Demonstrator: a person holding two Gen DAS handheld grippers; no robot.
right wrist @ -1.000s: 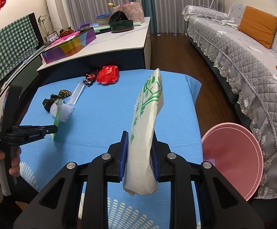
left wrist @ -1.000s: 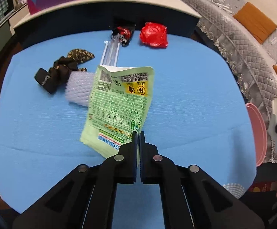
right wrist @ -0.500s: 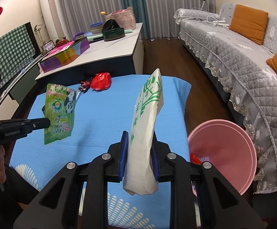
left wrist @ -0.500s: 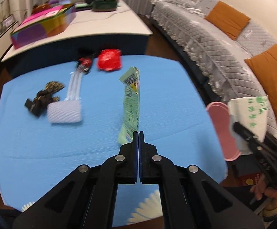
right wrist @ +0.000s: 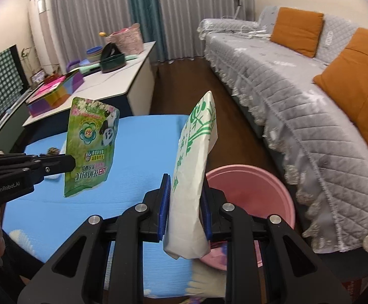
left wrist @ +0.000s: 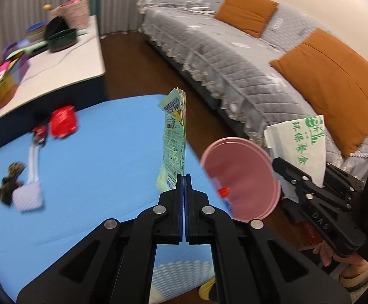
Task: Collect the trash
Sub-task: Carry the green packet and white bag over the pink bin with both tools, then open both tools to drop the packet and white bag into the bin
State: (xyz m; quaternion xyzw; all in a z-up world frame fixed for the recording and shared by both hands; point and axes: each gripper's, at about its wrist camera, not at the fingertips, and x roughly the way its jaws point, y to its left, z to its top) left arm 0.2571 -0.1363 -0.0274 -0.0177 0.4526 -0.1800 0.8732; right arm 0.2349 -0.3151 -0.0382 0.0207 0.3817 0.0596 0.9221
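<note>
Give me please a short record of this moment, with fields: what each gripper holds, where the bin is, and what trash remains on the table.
left gripper: shut on green pouch, lifted above the blue table
right gripper: shut on white bag
pink bin: on the floor beside the table, below the right gripper
trash on table: red wrapper, clear tube, white foam piece, dark wrapper

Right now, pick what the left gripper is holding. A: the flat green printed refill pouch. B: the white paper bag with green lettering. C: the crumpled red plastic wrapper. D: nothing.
A: the left gripper is shut on the bottom edge of the flat green printed refill pouch, lifted clear of the blue table cover; the right gripper holds the white paper bag.
</note>
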